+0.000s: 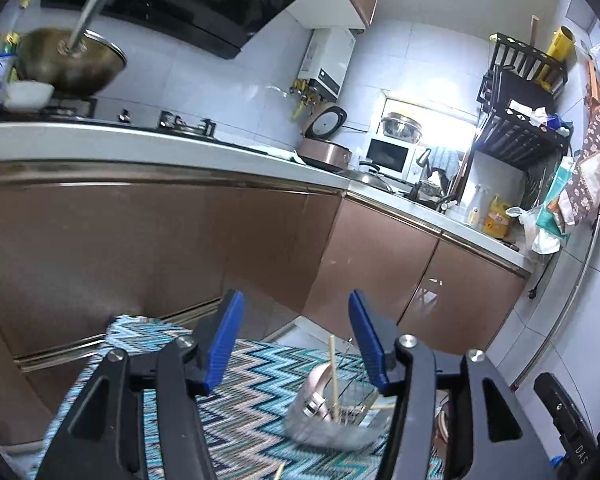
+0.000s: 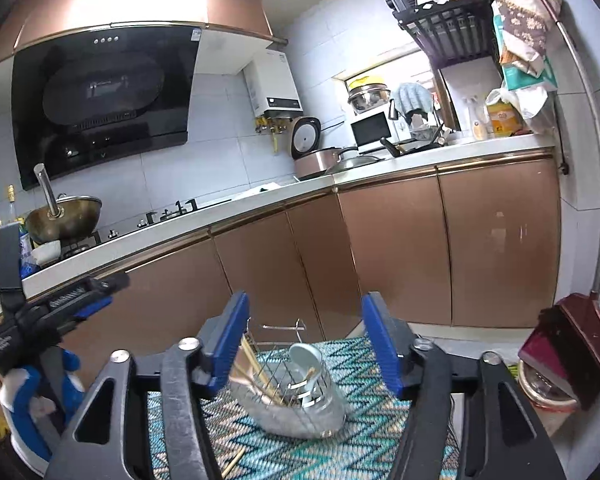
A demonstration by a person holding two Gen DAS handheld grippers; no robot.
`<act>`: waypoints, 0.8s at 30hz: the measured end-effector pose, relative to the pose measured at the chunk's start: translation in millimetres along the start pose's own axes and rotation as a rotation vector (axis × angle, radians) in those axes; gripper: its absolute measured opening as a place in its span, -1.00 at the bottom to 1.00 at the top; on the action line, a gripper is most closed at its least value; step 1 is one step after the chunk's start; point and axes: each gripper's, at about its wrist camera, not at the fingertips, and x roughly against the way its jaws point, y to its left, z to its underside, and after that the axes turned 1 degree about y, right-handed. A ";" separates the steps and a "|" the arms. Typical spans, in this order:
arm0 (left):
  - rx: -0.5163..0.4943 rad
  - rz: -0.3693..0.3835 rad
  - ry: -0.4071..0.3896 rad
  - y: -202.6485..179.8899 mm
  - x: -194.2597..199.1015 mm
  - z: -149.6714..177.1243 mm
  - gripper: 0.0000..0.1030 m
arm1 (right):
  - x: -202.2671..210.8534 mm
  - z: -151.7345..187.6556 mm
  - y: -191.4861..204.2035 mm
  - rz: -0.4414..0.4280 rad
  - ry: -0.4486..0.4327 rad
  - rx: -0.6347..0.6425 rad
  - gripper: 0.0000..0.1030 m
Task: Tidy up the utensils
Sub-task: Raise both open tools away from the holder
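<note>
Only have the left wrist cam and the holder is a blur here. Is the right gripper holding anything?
Observer: No. The right gripper is open, with nothing between its pads. The utensil holder sits beyond it on the zigzag cloth.
Operator: What's in the holder?
Observer: Chopsticks leaning to the left, and a pale spoon standing with its bowl up.
Operator: Where's my gripper relative to it?
Observer: The left gripper is well off to the left of the holder, clear of it, in a hand wearing a blue and white glove.
</note>
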 end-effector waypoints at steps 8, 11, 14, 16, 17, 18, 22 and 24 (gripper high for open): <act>-0.007 -0.051 -0.091 24.3 83.1 -5.4 0.28 | 53.8 0.8 25.5 0.023 -0.043 0.056 1.00; -0.006 -0.055 -0.140 31.0 114.2 -4.2 0.39 | 71.7 1.2 31.8 0.020 -0.066 0.056 1.00; -0.006 -0.061 -0.178 36.3 142.1 -0.8 0.41 | 86.4 2.5 36.3 0.017 -0.087 0.062 1.00; -0.003 -0.061 -0.183 41.0 158.3 1.3 0.42 | 95.6 4.0 40.3 0.011 -0.096 0.065 1.00; -0.001 -0.057 -0.180 43.0 164.6 1.7 0.42 | 100.3 4.6 42.0 0.005 -0.103 0.064 1.00; -0.001 -0.056 -0.176 44.6 171.4 2.6 0.42 | 106.5 4.8 43.8 -0.003 -0.112 0.064 1.00; -0.013 -0.065 -0.166 48.4 196.4 5.1 0.44 | 124.4 5.5 51.5 -0.016 -0.134 0.075 1.00; -0.024 -0.066 -0.171 49.9 208.4 6.1 0.45 | 135.3 6.8 55.3 -0.020 -0.155 0.080 1.00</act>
